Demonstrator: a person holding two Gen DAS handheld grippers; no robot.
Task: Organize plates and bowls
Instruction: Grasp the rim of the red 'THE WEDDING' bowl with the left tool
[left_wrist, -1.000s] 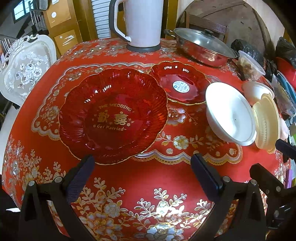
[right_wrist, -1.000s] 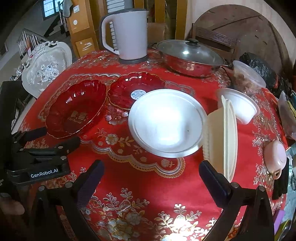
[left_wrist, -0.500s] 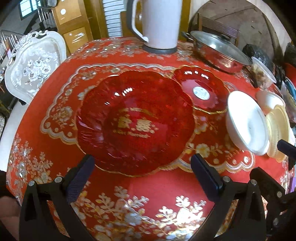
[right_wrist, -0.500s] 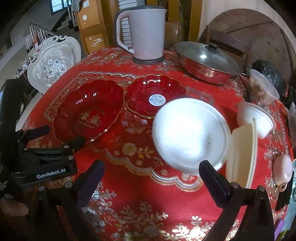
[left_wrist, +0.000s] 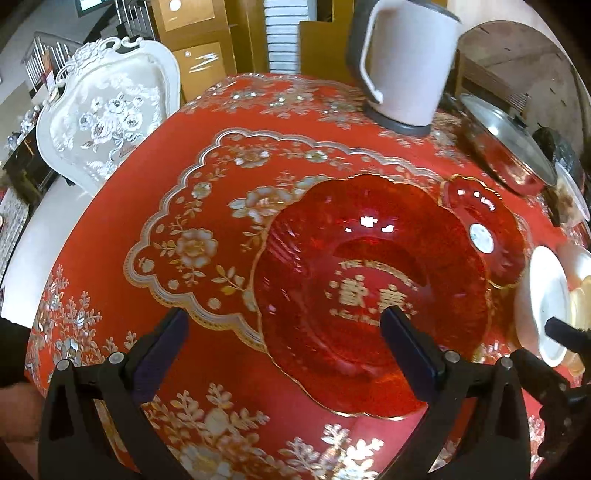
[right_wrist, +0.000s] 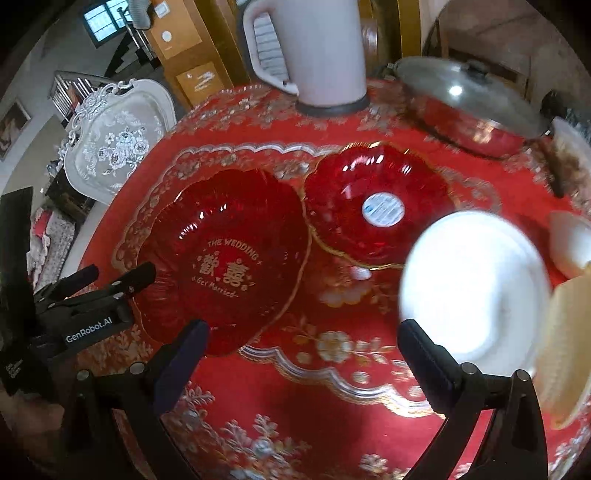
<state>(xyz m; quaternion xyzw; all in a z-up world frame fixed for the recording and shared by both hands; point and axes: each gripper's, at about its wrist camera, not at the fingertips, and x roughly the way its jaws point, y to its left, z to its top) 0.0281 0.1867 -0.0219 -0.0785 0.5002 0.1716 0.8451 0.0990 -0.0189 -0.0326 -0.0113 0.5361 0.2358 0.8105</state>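
A large red glass plate (left_wrist: 369, 288) with gold lettering lies on the red tablecloth (left_wrist: 221, 110). A smaller red plate (left_wrist: 484, 229) with a round sticker touches its far right rim. My left gripper (left_wrist: 284, 343) is open. One finger is over the large plate's near part and the other is over the cloth, with the plate's left rim between them. The right wrist view shows the large plate (right_wrist: 229, 266), the small plate (right_wrist: 376, 199), a white bowl (right_wrist: 472, 288), a cream plate (right_wrist: 565, 350) and the left gripper (right_wrist: 118, 273). My right gripper (right_wrist: 303, 354) is open above the cloth and holds nothing.
A white kettle (right_wrist: 317, 48) and a lidded steel pot (right_wrist: 469, 107) stand at the table's far side. A small white bowl (right_wrist: 569, 243) sits far right. An ornate white chair (left_wrist: 107, 118) stands beyond the table's left edge.
Both grippers have shifted left and lower. The left gripper has come in around the large red plate's left rim. The plates and bowls have stayed in place.
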